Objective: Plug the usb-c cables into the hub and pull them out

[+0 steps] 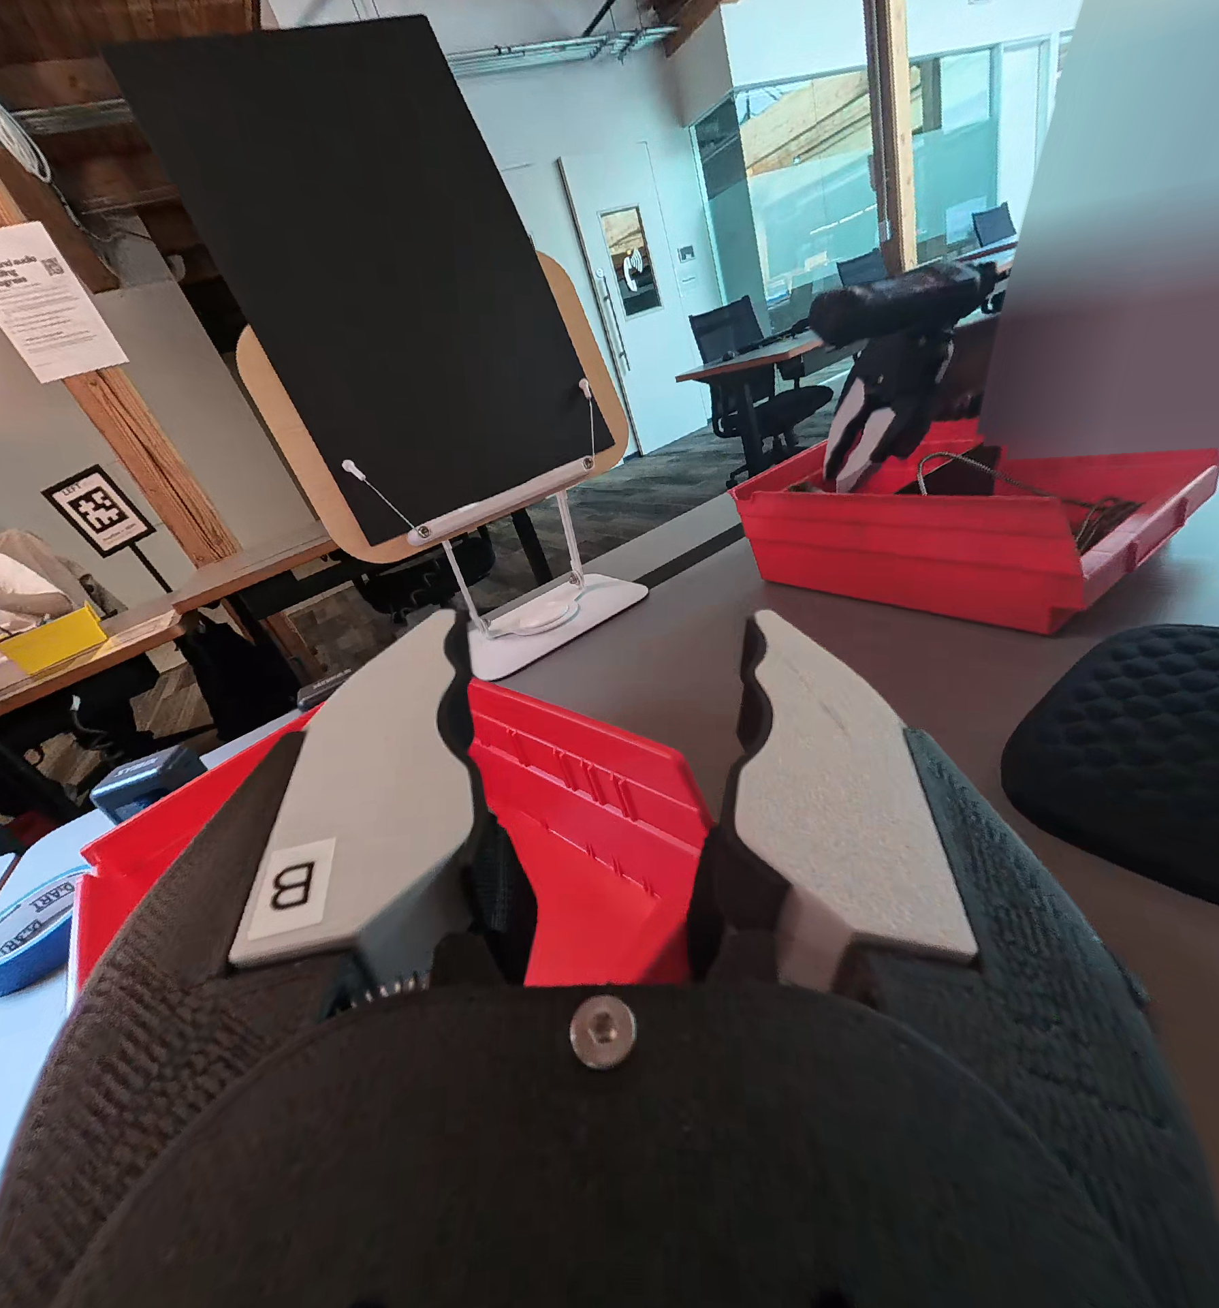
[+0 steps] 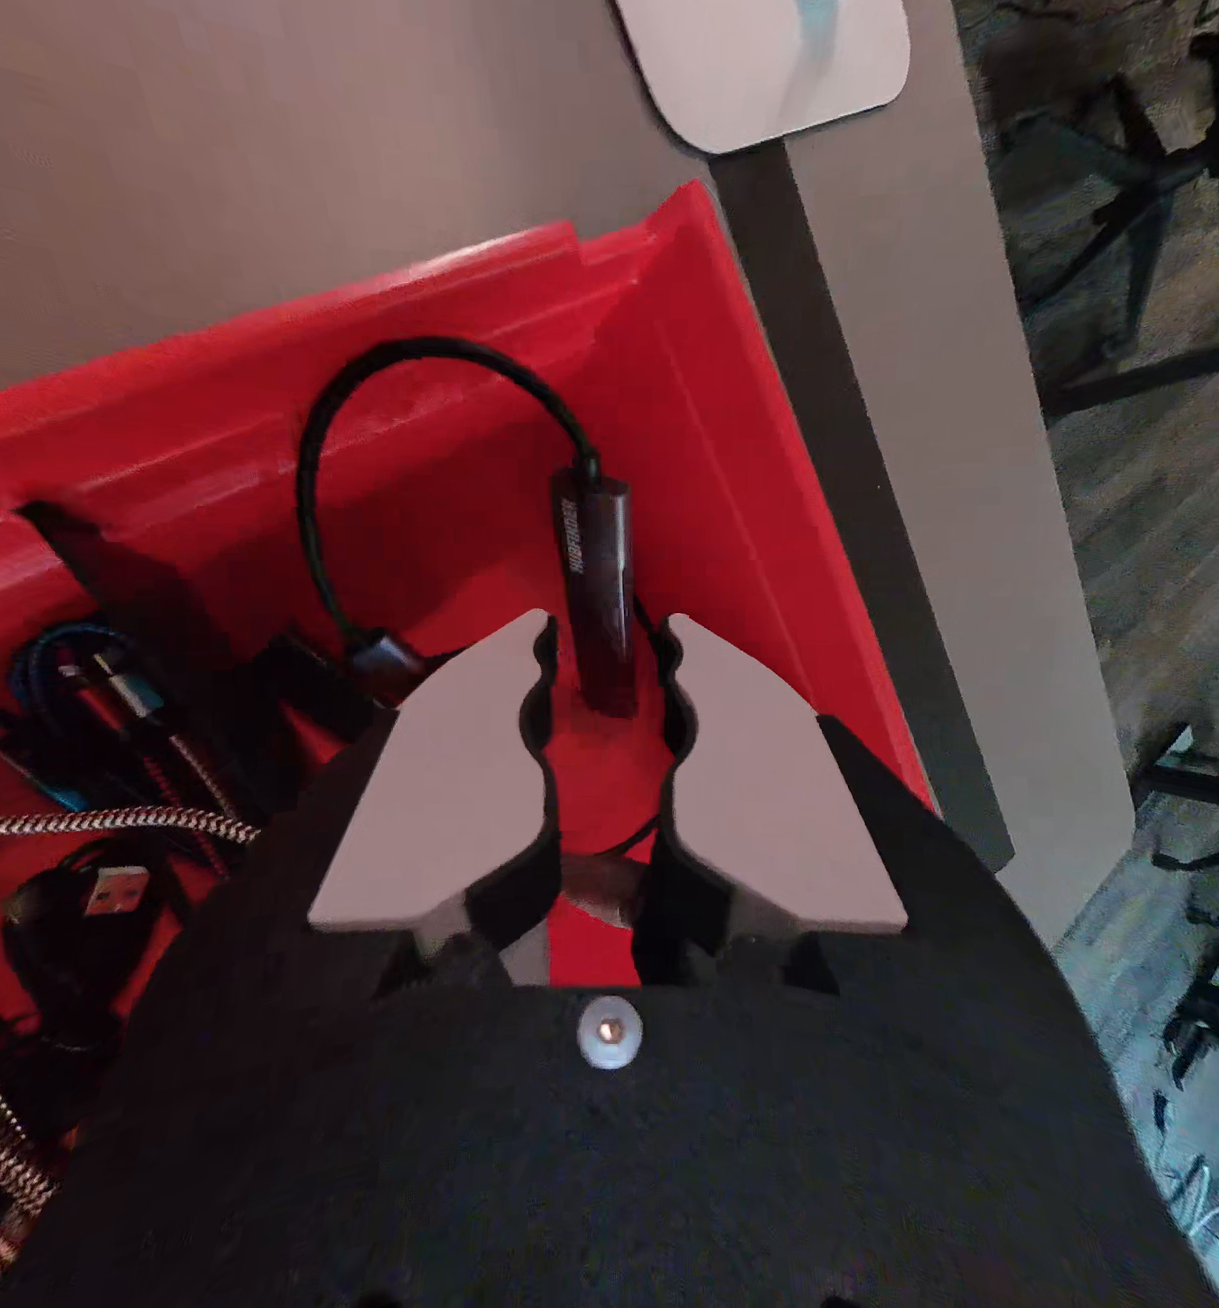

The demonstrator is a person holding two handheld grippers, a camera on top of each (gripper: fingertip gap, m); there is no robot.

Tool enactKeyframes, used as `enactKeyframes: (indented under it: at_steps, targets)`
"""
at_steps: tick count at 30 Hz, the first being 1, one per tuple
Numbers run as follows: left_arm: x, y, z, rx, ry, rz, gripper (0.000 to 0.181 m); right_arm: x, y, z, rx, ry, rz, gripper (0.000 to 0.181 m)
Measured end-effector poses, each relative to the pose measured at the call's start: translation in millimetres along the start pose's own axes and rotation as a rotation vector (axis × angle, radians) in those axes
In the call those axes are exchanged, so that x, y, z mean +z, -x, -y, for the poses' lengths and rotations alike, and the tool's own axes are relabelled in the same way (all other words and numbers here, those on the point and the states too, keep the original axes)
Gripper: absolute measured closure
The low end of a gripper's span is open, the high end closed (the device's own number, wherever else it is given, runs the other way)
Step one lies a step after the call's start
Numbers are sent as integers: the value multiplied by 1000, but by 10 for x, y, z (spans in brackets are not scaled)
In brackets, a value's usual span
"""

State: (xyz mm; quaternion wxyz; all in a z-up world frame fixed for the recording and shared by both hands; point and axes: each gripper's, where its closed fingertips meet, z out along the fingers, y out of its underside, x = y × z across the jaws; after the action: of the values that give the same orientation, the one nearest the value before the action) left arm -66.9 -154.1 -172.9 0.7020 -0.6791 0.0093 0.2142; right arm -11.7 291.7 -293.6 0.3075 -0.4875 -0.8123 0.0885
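The hub (image 2: 596,587) is a slim dark stick in the right corner of a red bin (image 2: 734,439). Its short black cable (image 2: 324,453) loops up and back to a plug (image 2: 380,658). My right gripper (image 2: 607,623) is open, and the hub's near end sits between its fingertips with gaps on both sides. Several braided cables (image 2: 97,828) and a USB plug (image 2: 118,892) lie in the bin's left part. My left gripper (image 1: 603,630) is open and empty above a second red bin (image 1: 578,778). In the left wrist view the right gripper (image 1: 868,439) reaches down into the far bin (image 1: 946,559).
A black board on a white stand (image 1: 557,623) is at the table's far edge; its base also shows in the right wrist view (image 2: 769,71). A black mesh pad (image 1: 1144,764) lies at the right. A blue tape roll (image 1: 19,934) lies at the left. The table edge (image 2: 946,495) runs close beside the bin. To reach the USB plug (image 2: 118,892) in a straight line is about 15 centimeters for my right fingers, about 40 centimeters for my left.
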Motion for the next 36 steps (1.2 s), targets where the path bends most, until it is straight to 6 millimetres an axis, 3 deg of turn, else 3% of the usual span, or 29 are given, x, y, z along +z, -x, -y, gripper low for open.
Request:
enactKeyframes:
  at_steps: [3, 6, 8, 10, 13, 16, 20, 21, 22, 23, 25, 30, 36]
  targets:
    - [38, -19, -103, 5, 62, -14, 93, -161, -100, 143, 71, -112, -65, 127]
    - [91, -129, -286, 10, 154, -73, 88, -578, -100, 408, 195, -314, -146, 98]
    - [146, -296, -446, -11, 223, -151, 88, -970, 91, 604, 282, -484, -157, 85]
    - [236, -505, -593, -42, 268, -220, 96, -1311, 428, 694, 350, -598, -149, 83]
    - [427, -634, -886, -43, 376, -180, 102, -1490, 1004, 561, 441, -582, -195, 89]
    - [555, -572, -928, 47, 394, -52, 107, -1325, 1568, 352, 462, -445, -220, 97]
    - [581, -402, -1097, 129, 523, 64, 106, -908, 1867, 194, 516, -266, -268, 108]
    - [580, -350, -1151, 141, 544, 85, 107, -810, 1881, 220, 531, -261, -272, 115]
    - [576, -311, -1218, 148, 567, 90, 113, -730, 1847, 230, 544, -254, -304, 134]
    - [569, -272, -1296, 158, 588, 84, 132, -668, 1781, 215, 543, -234, -360, 154]
    - [606, -259, -1358, 92, 553, 27, 149, -593, 1702, 235, 520, -219, -418, 156]
    - [631, 17, -1449, 90, 579, -12, 150, -497, 1577, 358, 575, -288, -351, 154]
    - [634, 114, -1495, 128, 558, -95, 150, -436, 1488, 362, 501, -268, -391, 154]
